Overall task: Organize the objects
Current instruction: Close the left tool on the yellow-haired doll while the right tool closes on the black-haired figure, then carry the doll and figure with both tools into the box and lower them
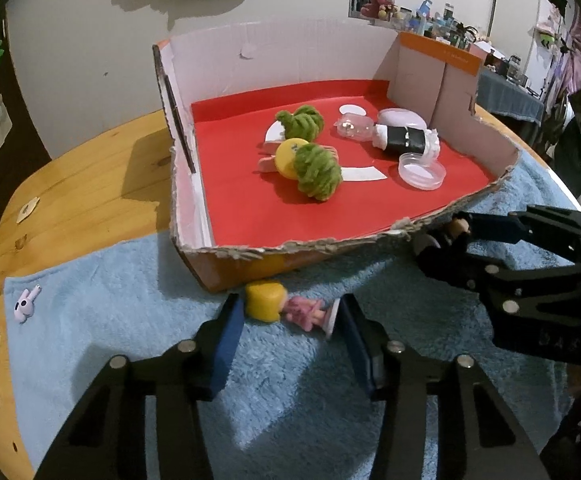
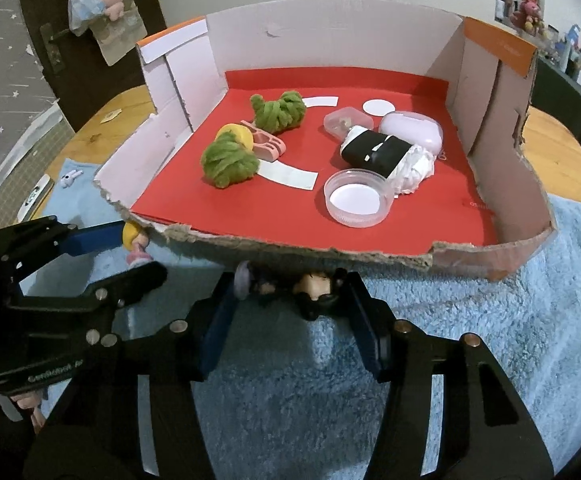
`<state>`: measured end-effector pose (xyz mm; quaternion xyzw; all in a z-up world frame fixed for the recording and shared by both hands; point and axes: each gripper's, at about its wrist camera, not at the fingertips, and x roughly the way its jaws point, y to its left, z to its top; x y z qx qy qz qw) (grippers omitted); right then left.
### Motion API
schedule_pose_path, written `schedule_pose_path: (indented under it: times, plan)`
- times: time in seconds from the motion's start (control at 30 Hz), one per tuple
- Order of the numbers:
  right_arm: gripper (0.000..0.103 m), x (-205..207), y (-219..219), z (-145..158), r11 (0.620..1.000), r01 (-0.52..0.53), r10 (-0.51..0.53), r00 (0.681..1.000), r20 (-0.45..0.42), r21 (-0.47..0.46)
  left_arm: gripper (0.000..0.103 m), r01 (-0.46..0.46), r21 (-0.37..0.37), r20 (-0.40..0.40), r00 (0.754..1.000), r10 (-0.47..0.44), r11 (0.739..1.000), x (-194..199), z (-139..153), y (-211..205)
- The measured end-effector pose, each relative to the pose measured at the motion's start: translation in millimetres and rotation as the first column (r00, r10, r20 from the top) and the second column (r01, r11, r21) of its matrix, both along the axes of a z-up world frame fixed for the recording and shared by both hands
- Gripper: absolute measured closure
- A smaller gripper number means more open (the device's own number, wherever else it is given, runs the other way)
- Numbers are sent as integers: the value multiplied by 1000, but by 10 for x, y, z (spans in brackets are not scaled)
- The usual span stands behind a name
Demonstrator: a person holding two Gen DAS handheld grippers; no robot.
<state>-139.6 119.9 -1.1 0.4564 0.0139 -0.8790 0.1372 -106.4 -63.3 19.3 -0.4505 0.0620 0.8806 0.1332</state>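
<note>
Nearest in the left wrist view, the left gripper (image 1: 288, 314) has its two blue pads set on either end of a small blonde doll (image 1: 286, 310) in a pink dress, which lies on its side on the blue towel (image 1: 130, 320) just in front of the cardboard box (image 1: 226, 254). One pad meets the yellow hair and the other meets the white base at the feet, so the fingers look clamped on the doll end to end.

In the right wrist view, the right gripper (image 2: 290, 292) stands the same way on a dark-haired doll (image 2: 314, 290), also lying on the towel and tucked against the torn front wall of the box. Its pads sit close on both ends, one by a pale round base and one by the head. I judge it closed on the doll, though shadow hides the exact contact.

Both dolls look like light, hard plastic figures: stiff, rather smooth and apt to swivel or pop out if held only by the tips. The big head and the flat base are the firmest spots, and the thin body and limbs are best left alone.

Inside the box, on its red floor (image 2: 430, 208), lie a clear lid (image 2: 356, 200), a black and white roll (image 2: 374, 154), two green yarn bundles (image 2: 230, 160), a yellow cap and a pink clip. At the back are a lilac case (image 2: 410, 126) and a small clear tub.
</note>
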Motion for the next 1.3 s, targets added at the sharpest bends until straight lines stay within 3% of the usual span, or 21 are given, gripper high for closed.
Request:
schedule_pose_path:
  times: [0.7, 1.3]
  plan:
    - [51, 330, 89, 160, 995, -77, 76, 997, -16, -70, 52, -82, 45, -15, 996, 83, 996, 323, 167, -70]
    - [51, 450, 176, 501, 989, -111, 103, 991, -88, -99, 52, -54, 83, -76, 995, 61, 995, 342, 492, 67]
